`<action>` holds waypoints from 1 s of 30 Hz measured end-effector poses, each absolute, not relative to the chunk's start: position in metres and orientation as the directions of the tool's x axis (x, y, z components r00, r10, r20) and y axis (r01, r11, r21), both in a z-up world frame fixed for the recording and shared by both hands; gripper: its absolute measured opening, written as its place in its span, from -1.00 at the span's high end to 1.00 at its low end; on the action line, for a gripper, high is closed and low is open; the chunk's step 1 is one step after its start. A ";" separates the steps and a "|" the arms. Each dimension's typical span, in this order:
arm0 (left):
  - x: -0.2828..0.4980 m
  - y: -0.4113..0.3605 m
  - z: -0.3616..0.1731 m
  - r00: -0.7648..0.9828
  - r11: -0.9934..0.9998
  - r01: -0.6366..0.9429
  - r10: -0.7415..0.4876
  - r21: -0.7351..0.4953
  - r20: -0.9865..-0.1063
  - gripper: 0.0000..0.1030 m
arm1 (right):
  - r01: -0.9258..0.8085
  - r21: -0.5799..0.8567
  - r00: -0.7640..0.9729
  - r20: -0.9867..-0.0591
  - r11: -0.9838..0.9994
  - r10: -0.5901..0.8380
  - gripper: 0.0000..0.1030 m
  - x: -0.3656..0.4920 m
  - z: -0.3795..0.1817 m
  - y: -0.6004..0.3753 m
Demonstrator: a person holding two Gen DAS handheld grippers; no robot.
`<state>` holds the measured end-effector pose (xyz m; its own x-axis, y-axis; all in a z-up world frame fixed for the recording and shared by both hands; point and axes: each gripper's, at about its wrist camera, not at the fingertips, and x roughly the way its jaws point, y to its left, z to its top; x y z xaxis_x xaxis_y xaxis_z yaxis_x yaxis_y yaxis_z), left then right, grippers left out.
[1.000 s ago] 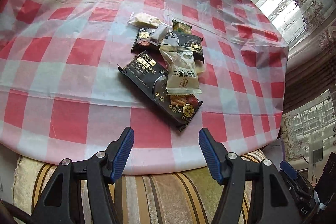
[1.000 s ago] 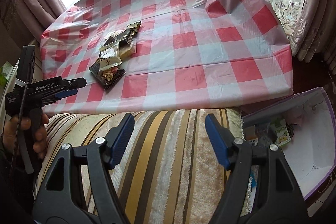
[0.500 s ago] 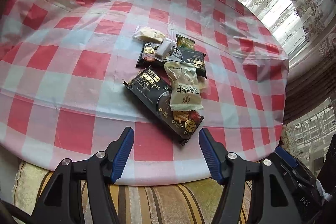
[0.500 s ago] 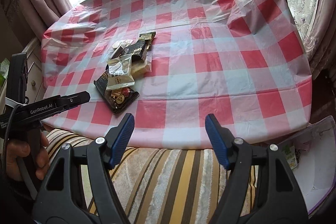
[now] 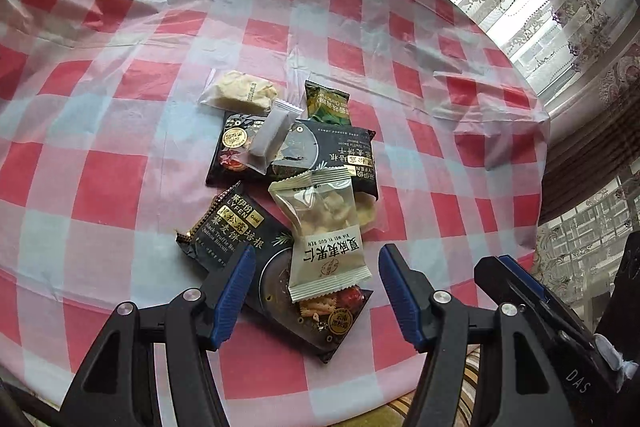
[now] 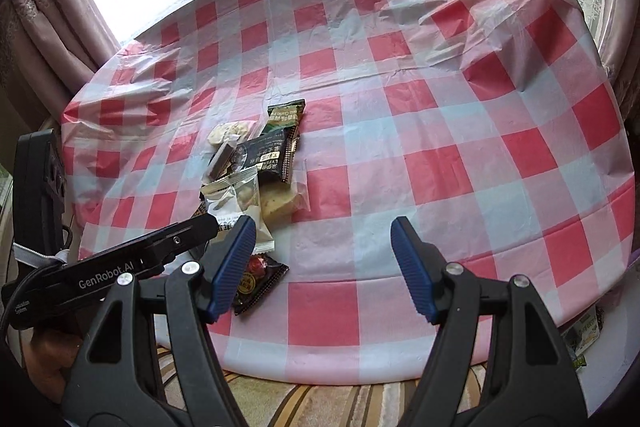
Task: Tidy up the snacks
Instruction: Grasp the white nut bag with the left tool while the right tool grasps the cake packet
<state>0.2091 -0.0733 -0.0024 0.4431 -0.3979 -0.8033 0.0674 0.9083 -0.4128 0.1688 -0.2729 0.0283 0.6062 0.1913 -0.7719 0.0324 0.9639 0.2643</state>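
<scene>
A pile of snack packets lies on the red-and-white checked tablecloth. In the left wrist view a beige nut packet lies on a black biscuit pack; behind them are a second black pack, a small clear packet, a green packet and a pale cracker bag. My left gripper is open, its fingers either side of the beige packet's near end, just above it. My right gripper is open and empty over the table's near edge, right of the pile.
The other gripper's black body reaches in from the left in the right wrist view. A striped cushion lies below the table edge. A box with a snack packet sits low at the right. Curtained windows stand behind the table.
Both grippers have moved forward from over the striped cushion to over the table. The left one now straddles the near snack packets; the right one is beside the pile. Both stayed open.
</scene>
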 end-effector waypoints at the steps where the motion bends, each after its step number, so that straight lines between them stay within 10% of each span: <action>1: 0.216 -0.077 -0.004 0.439 0.908 0.072 -0.400 -0.412 -0.805 -0.26 | 0.045 0.268 0.608 -0.771 0.962 0.186 -0.41 0.172 0.027 -0.276; 30: 0.221 -0.042 -0.002 0.491 0.887 0.093 -0.437 -0.453 -0.754 0.20 | 0.088 0.277 0.585 -0.792 0.957 0.175 -0.43 0.225 -0.002 -0.275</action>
<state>0.2215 -0.0416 -0.0018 0.4910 -0.4365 -0.7539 0.0935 0.8868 -0.4526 0.2252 -0.2751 -0.0024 0.5855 0.1751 -0.7915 0.0880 0.9569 0.2768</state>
